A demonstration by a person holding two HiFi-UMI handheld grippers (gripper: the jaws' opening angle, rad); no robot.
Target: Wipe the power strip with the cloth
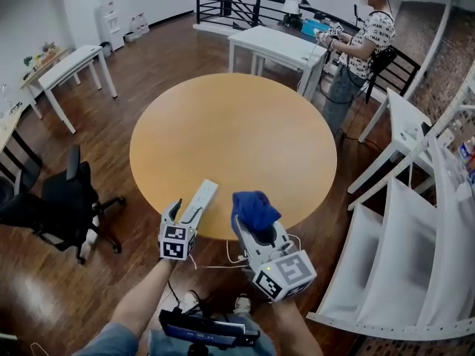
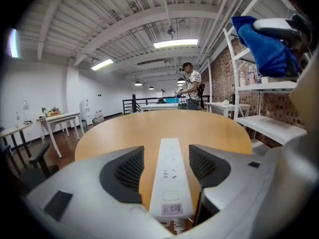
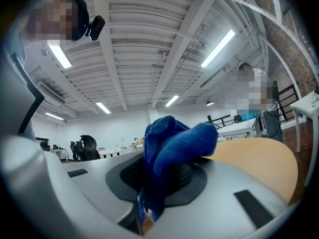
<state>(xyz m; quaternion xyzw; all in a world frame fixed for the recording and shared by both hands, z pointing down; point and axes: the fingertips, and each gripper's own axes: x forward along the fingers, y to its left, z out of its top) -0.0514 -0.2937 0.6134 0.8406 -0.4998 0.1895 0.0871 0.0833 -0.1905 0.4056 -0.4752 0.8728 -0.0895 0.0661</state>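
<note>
Two claws at one round tabletop (image 1: 245,124). The power strip (image 1: 200,199) lies between the spread left claw (image 1: 183,213) jaws, probably about to be steadied. The right claw (image 1: 256,225) pinches the cloth (image 1: 252,208), bunched out front for wiping.

Blue cloth (image 1: 254,208), white power strip (image 1: 200,199), tan-orange table (image 1: 230,132), dark brown plank floor (image 1: 148,65), black chair (image 1: 63,202), white desks (image 1: 274,47), black-and-white square-patterned marker cubes (image 1: 175,242), red-brown brick wall (image 2: 218,83)

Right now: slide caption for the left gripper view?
Left gripper open, jaws either side of the white power strip on the round table; blue cloth at upper right.
</note>
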